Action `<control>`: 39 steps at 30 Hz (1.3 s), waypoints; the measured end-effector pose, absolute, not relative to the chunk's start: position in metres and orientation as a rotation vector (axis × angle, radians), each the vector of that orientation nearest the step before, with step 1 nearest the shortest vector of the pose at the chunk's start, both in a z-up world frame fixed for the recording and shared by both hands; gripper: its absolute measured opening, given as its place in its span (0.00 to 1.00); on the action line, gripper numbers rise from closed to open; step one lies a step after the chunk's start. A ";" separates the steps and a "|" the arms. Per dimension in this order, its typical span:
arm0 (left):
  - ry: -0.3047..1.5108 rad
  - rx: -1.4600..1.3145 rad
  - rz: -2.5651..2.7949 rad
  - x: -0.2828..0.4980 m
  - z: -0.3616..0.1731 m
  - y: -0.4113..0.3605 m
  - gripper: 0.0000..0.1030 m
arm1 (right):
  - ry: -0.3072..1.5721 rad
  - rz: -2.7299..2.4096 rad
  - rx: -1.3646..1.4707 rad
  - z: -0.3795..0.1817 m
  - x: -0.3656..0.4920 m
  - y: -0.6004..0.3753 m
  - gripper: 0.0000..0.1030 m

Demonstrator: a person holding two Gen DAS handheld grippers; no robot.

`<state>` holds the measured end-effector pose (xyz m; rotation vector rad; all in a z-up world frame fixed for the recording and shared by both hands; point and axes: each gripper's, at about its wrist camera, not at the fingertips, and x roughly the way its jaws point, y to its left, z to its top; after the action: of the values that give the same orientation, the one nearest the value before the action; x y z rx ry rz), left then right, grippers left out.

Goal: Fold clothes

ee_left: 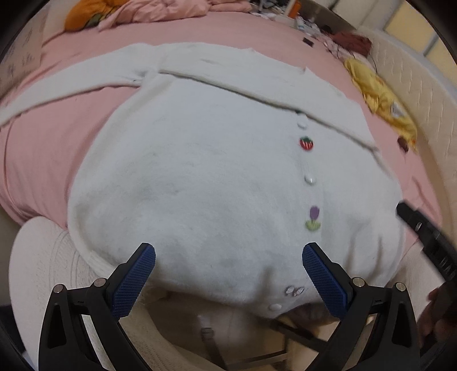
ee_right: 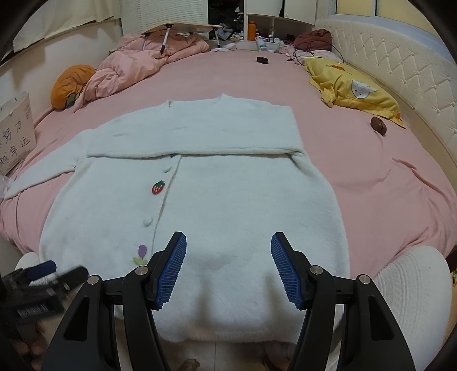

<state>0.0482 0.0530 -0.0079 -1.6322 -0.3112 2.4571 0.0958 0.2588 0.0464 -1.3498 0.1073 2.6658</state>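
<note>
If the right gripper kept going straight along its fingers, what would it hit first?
Most likely the white cardigan: the open right gripper points down at its lower front, right of the button line, with nothing between. Depth is hard to judge.

A pink-sheeted bed (ee_right: 357,177) fills the room, with a cream tufted headboard (ee_right: 400,74) (window (ee_right: 380,7) above it) at right and a white louvred cabinet (ee_right: 162,11) beyond.

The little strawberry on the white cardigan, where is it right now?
In the right wrist view the strawberry sits left of the cardigan's button line, between two white buttons, just below the folded-over sleeve.
</note>
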 end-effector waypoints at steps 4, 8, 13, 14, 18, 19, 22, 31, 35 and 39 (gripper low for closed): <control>-0.352 -1.577 2.562 0.033 0.008 0.011 1.00 | 0.101 2.696 -1.365 0.042 0.093 0.255 0.61; -0.488 -1.540 2.754 0.012 0.023 -0.073 1.00 | 0.142 2.765 -1.360 0.039 0.091 0.252 0.61; -0.853 -1.495 2.824 -0.011 0.013 -0.199 1.00 | 0.176 2.794 -1.414 0.031 0.084 0.244 0.61; -0.992 -1.461 2.793 -0.015 0.007 -0.228 1.00 | 0.187 2.794 -1.430 0.029 0.082 0.243 0.61; -1.406 -1.373 2.740 -0.023 -0.020 -0.315 1.00 | 0.205 2.795 -1.458 0.024 0.075 0.236 0.68; -1.489 -1.343 2.722 -0.025 -0.027 -0.331 1.00 | 0.201 2.790 -1.458 0.023 0.074 0.235 0.68; -1.639 -1.255 2.670 -0.034 -0.042 -0.361 1.00 | 0.180 2.765 -1.482 0.019 0.068 0.231 0.68; -1.765 -1.180 2.621 -0.091 -0.066 -0.401 1.00 | 0.146 2.695 -1.552 0.008 0.057 0.226 0.68; -1.861 -1.077 2.590 -0.109 -0.069 -0.422 1.00 | 0.125 2.687 -1.573 0.005 0.055 0.221 0.68; -1.848 -1.146 2.653 -0.117 -0.074 -0.431 0.30 | 0.118 2.689 -1.590 0.002 0.055 0.219 0.68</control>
<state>-0.1173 -0.4308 -0.0744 -1.1461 -1.8484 2.6526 0.0548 0.2192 0.0025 -1.5897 0.1181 2.6887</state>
